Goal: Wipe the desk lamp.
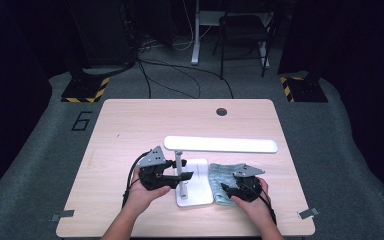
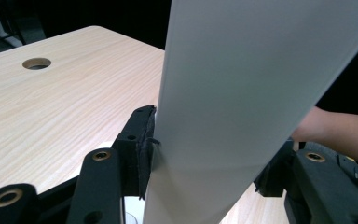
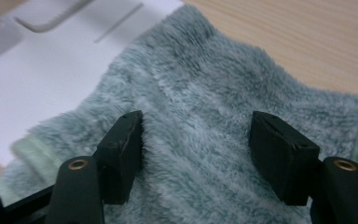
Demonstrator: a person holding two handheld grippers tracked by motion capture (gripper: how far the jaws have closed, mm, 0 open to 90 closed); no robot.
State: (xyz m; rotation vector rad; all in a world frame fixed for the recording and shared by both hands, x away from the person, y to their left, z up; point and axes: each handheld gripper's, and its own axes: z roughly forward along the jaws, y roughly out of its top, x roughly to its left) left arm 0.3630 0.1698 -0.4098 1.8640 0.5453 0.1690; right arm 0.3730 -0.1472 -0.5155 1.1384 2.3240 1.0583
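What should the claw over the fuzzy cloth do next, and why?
Probably squeeze shut. The right claw is open, its jaws pressed down into the grey-green cloth with a ridge of fabric between them. The left claw is around the white desk lamp, perhaps steadying it for wiping.

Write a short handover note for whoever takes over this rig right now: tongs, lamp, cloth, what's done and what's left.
Left tongs: around the white desk lamp's post; the left gripper view shows one pad against the white lamp surface, the other close beside it.
Right tongs: open, jaws set down on the grey-green cloth, nothing pinched.
Lamp: upright on its white base, near the table's front edge, head level.
Cloth: flat, right of the base, one edge lying on it.
Done: lamp steadied, cloth reached.
Left: probably grip the cloth and wipe the lamp; no wiping visible yet.
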